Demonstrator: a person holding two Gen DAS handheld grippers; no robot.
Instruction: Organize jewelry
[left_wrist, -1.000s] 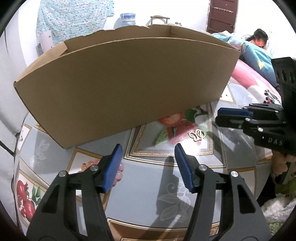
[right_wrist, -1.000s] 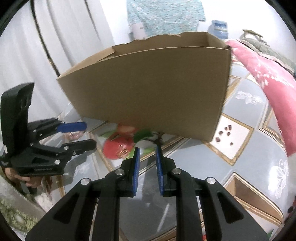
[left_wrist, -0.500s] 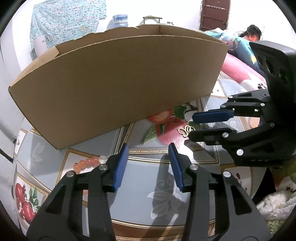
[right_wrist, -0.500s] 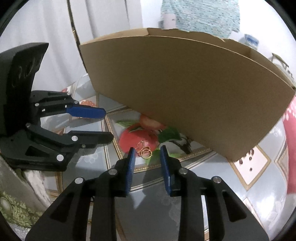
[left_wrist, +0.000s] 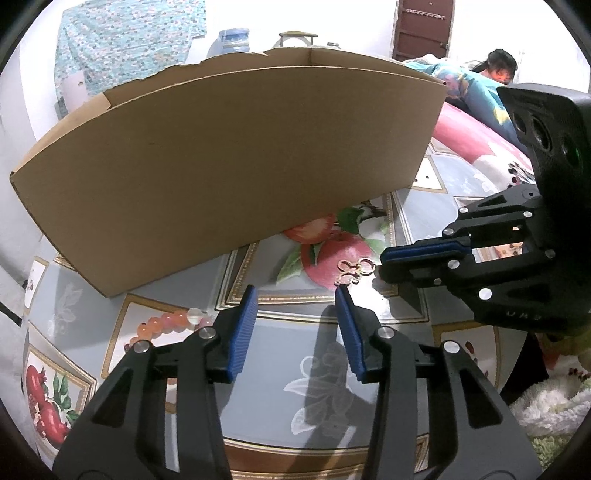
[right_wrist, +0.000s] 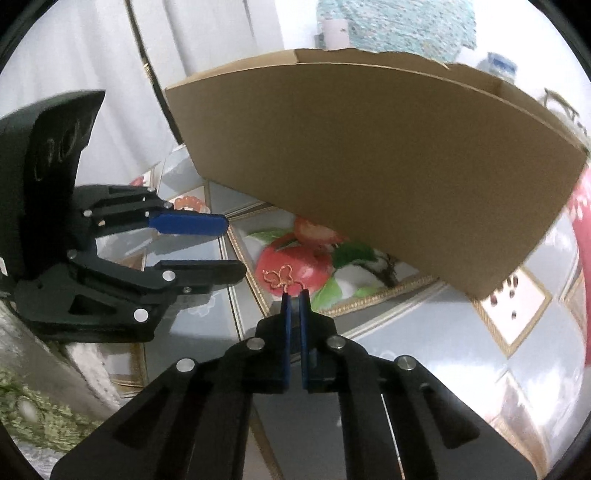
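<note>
1. The right gripper (right_wrist: 294, 291) has its blue pads brought together, and the jaws have just been closing.
2. A gold chain (right_wrist: 279, 277) with a butterfly-shaped piece lies at the tips of those pads; its near end sits between them, so the pads seem pinched on it.
3. From the left wrist view the same chain (left_wrist: 351, 269) lies on the red apple print of the cloth (left_wrist: 321, 373), with the right gripper (left_wrist: 382, 264) touching its right end.
4. The left gripper (left_wrist: 295, 295) hangs above the cloth with its pads apart and nothing between them; its jaws closed part of the way a moment ago.
5. Seen from the right wrist, the left gripper (right_wrist: 231, 249) is just left of the chain, its jaws parted one above the other.
6. A string of orange beads (left_wrist: 168, 321) lies on the cloth just left of the left gripper's left finger, partly hidden by it.
7. An open brown box (left_wrist: 236, 155) stands on the cloth right behind the apple print, well behind both grippers.
8. A person (left_wrist: 496, 70) is far back on the right, by a blue and pink blanket (left_wrist: 472, 122).
</note>
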